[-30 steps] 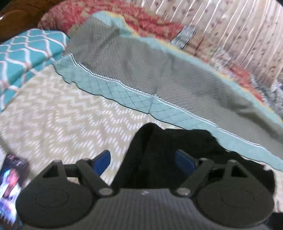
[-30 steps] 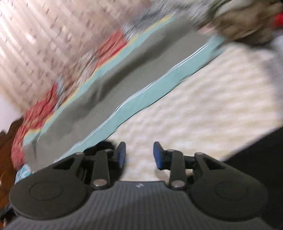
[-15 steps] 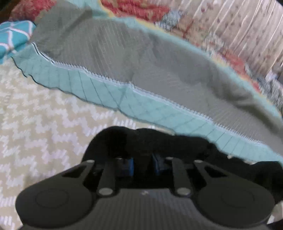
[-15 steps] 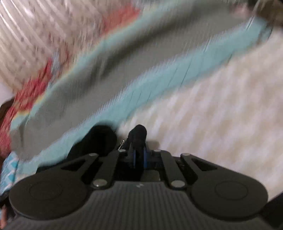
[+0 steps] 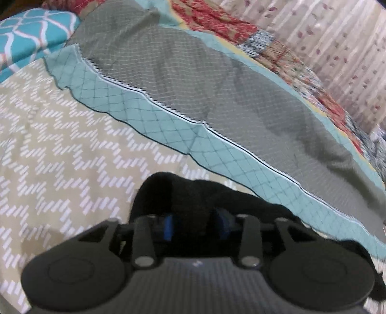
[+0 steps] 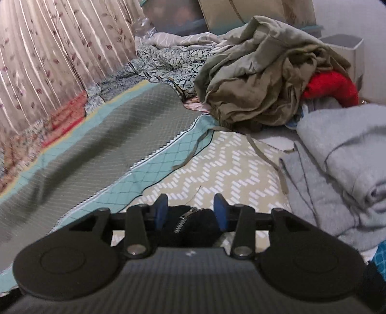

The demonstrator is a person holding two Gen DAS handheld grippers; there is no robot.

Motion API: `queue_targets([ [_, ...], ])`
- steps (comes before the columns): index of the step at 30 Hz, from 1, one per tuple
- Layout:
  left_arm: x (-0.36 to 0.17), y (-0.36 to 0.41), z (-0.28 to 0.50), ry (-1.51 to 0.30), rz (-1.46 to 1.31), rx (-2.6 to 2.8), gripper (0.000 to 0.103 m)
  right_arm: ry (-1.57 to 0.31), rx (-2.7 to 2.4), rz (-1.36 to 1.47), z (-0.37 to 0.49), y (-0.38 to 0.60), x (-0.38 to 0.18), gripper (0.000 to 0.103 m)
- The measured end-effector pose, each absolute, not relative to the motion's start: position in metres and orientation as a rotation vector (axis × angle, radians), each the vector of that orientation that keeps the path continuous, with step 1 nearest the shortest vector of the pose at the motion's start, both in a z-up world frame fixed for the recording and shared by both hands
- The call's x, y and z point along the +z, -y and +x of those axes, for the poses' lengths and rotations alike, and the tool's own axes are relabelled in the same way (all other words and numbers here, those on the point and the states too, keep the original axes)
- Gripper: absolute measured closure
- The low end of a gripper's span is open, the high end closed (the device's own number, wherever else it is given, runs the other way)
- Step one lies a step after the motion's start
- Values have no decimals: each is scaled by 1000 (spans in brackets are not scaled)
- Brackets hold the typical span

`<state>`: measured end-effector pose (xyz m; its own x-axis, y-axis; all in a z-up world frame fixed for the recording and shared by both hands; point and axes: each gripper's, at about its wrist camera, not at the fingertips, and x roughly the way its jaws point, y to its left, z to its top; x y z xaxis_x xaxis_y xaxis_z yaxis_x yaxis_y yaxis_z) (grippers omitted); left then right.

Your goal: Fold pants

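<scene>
While both grippers hover over the bed, the black pants (image 5: 193, 193) lie bunched on the beige zigzag bedsheet (image 5: 67, 154), at 6 o'clock in each wrist view and right at the fingertips. The left gripper (image 5: 195, 223) has its jaws partly apart, having just been opening after a squeeze, and a hump of black cloth stands between the blue pads (image 5: 167, 225); whether the pads press on it cannot be told. The right gripper (image 6: 190, 212) likewise has jaws partly apart and just opened, with the pants' zipper (image 6: 184, 221) and dark fabric sitting low between its pads without filling the gap, so it does not look clamped. A grey quilt with a teal diamond-stitched border (image 5: 217, 96) runs diagonally across the left view from 10 o'clock to 4 o'clock, its edge just beside the pants. A teal patterned pillow (image 5: 31, 36) sits at 10 o'clock, and a red patchwork blanket (image 5: 217, 21) and a pale leaf-print curtain (image 5: 325, 36) fill 12 to 2 o'clock. In the right view a crumpled olive garment heap (image 6: 260, 72) rises at 1 o'clock, with a red cloth (image 6: 333, 87) tucked against its right side, and its drawstring (image 6: 193, 152) trails onto the quilt border. Grey sweat clothes (image 6: 342, 159) are piled at 3 o'clock. Behind the heap, at 2 o'clock, stands a white bin (image 6: 347, 46); its contents are hidden.
</scene>
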<state>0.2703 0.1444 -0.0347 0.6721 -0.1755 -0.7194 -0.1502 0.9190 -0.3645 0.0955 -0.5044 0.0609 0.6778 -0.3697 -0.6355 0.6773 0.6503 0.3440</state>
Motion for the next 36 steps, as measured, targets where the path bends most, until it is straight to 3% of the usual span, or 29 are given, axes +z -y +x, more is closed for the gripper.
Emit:
queue_targets([
  [6,-33,-128,288,-837,-371,-35,57,-642,-587,643,112,493,34,58],
  [7,-32,-123,290,-833,-351,-45,61,-672,-572,624,116,487,33,58],
  [8,-31,-119,293,-830,-329,-53,75,-716,-552,602,131,486,30,58],
  [9,-31,-115,294,-829,-310,-69,84,-743,-542,592,140,484,29,58],
  [11,-28,-112,292,-816,-307,-74,89,-834,-530,591,165,480,24,56],
  [13,-16,-117,279,-761,-327,-82,90,-872,-550,586,174,477,28,56],
  [16,7,-146,250,-651,-430,-133,90,-784,-558,542,154,478,47,56],
  [21,21,-218,175,-469,-656,-239,90,-752,-624,675,99,517,37,56],
  [27,4,-247,130,-541,-698,-252,90,-745,-618,1016,73,548,-5,55],
  [31,1,-247,114,-557,-709,-250,90,-745,-598,1045,89,542,-8,54],
  [32,3,-246,111,-553,-706,-251,90,-753,-598,1026,95,540,-6,66],
  [33,5,-246,109,-549,-703,-252,90,-761,-604,1006,98,537,-3,87],
  [36,19,-246,100,-517,-698,-251,90,-640,-590,985,87,538,28,89],
])
